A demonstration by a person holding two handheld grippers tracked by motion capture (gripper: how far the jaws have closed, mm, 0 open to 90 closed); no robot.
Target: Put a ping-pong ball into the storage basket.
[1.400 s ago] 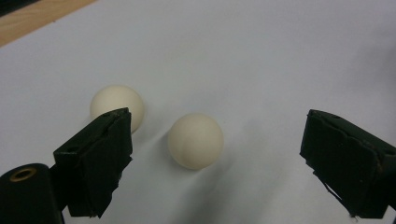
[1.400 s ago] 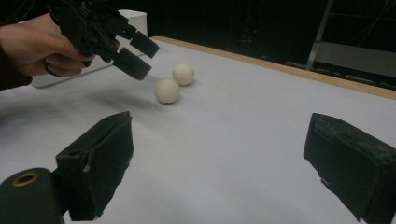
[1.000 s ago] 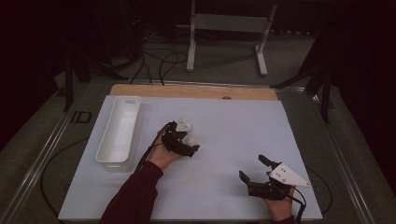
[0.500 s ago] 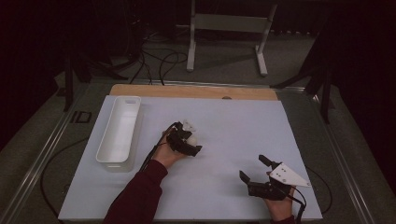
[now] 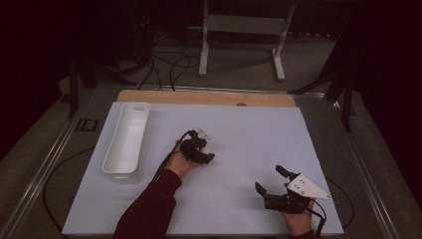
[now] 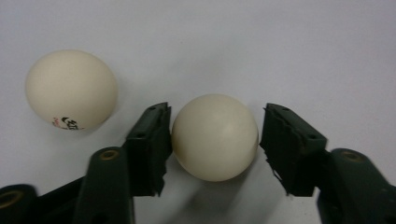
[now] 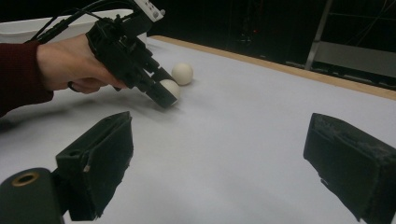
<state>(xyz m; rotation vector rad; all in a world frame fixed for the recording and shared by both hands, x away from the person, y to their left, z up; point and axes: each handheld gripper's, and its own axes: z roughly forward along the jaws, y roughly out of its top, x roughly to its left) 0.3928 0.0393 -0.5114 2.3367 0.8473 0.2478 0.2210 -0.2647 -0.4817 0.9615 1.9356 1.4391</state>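
**Ball between the left jaws, grip nearly made**

The left gripper (image 5: 203, 154) points down at the worktop (image 5: 249, 129) with a white ball (image 6: 215, 136) square between its jaws. They have just been closing; one pad touches the ball, the other stands a sliver off, so it is not yet clamped. A second ball (image 6: 71, 90), marked with print, lies just beside the first, clear of the jaws. Well left of the ball sits an empty white tray (image 5: 127, 139), with nothing in the way. The right gripper (image 5: 272, 180) rests well apart from the ball, jaws wide and holding nothing.
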